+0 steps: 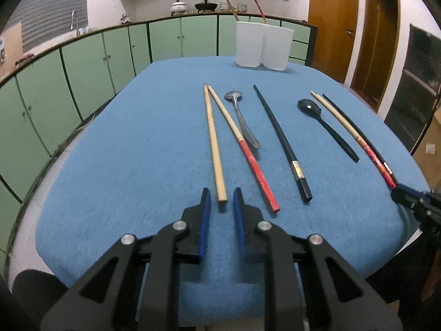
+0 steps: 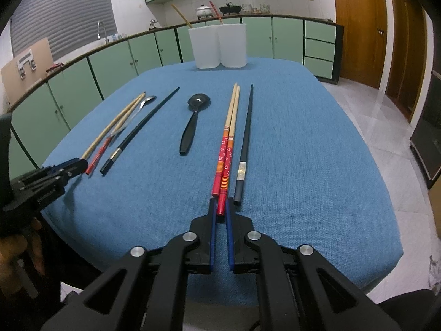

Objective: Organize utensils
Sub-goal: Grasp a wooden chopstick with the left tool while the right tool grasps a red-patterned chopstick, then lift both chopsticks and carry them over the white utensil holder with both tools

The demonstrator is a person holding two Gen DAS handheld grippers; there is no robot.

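Worktop under blue cloth; utensils lie in a loose row on it, handles toward the camera.

Left gripper: jaws apart. The near end of a plain chopstick sits in the gap, with cloth showing on both sides of it and neither pad touching. From the right wrist view, this gripper's tips are at that chopstick's end; contact cannot be read there.

Right gripper: jaws together, clamped on the butt end of a flowered chopstick. That stick still lies flat on the cloth. Its twin lies touching it on the left and ends short of the pads.

Just right of the flowered pair is a black chopstick, roughly parallel and unheld.

Between the two grippers, left to right in the left wrist view:
- red-handled chopstick, its tip meeting the plain one's tip at the far end
- metal spoon, its handle passing under the red-handled chopstick
- second black chopstick, alone
- black spoon, bowl away from the camera

At the far edge stand two white cups, upright and touching each other. One chopstick leans out of each.

A hand grips the left gripper's handle at the lower left of the right wrist view.
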